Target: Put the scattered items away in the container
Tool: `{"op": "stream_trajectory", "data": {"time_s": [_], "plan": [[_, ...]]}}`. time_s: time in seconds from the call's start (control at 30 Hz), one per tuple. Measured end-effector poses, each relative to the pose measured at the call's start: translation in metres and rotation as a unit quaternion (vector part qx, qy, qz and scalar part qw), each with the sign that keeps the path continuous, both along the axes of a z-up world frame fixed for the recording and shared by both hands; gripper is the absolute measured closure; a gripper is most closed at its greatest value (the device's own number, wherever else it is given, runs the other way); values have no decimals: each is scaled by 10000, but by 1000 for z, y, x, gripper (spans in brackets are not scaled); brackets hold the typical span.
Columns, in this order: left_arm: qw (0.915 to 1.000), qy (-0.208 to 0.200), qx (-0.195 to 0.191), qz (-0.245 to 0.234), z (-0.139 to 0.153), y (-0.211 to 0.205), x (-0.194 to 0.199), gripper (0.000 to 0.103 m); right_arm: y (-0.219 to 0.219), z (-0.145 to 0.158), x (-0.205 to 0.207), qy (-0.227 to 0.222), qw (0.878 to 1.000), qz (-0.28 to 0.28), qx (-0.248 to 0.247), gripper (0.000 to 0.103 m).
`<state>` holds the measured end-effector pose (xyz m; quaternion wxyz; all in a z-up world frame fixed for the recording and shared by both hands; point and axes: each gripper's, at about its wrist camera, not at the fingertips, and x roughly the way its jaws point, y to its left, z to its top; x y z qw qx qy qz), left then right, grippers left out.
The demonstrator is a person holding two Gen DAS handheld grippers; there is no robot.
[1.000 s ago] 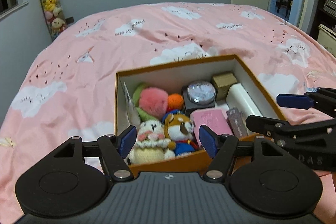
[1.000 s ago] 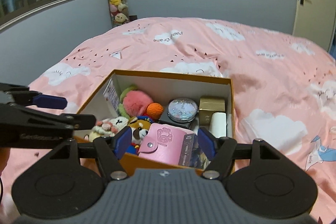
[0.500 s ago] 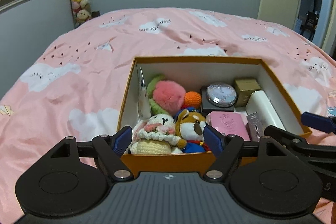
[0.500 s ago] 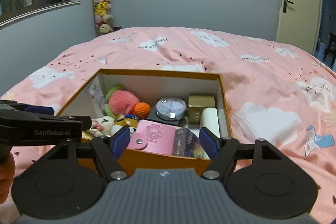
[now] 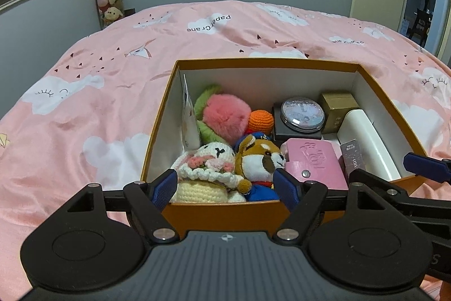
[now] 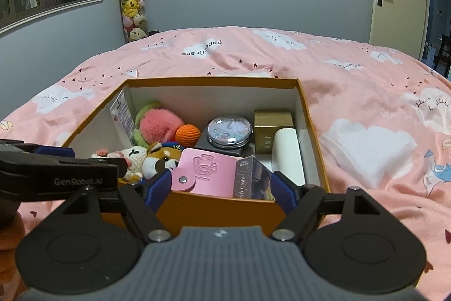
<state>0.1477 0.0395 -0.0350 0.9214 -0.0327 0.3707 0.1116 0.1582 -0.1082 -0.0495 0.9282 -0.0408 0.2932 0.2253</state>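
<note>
Left wrist view: the left claw (image 5: 225,185) is spread open and empty at the near wall of the orange box (image 5: 222,212), which sits on the pink bedspread (image 5: 84,109). Inside lie a crocheted bunny (image 5: 205,172), a dog plush (image 5: 259,160) and a pink wallet (image 5: 313,162).

Right wrist view: the right claw (image 6: 221,189) is likewise open and empty at the box's (image 6: 220,208) near edge, with the wallet (image 6: 208,174) and a card pack (image 6: 252,182) leaning just behind it.

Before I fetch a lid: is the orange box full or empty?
Nearly full. The orange box holds plush toys, a pink wallet and small cases, covering most of its floor.
</note>
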Motion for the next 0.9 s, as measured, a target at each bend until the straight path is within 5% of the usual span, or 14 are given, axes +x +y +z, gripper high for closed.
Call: {"op": "stream_trajectory", "data": {"time_s": [0.9], "plan": [[9999,80,-103,60,-4,2,3,15,-1,-1,1,33,10000,0,40,23]]}}
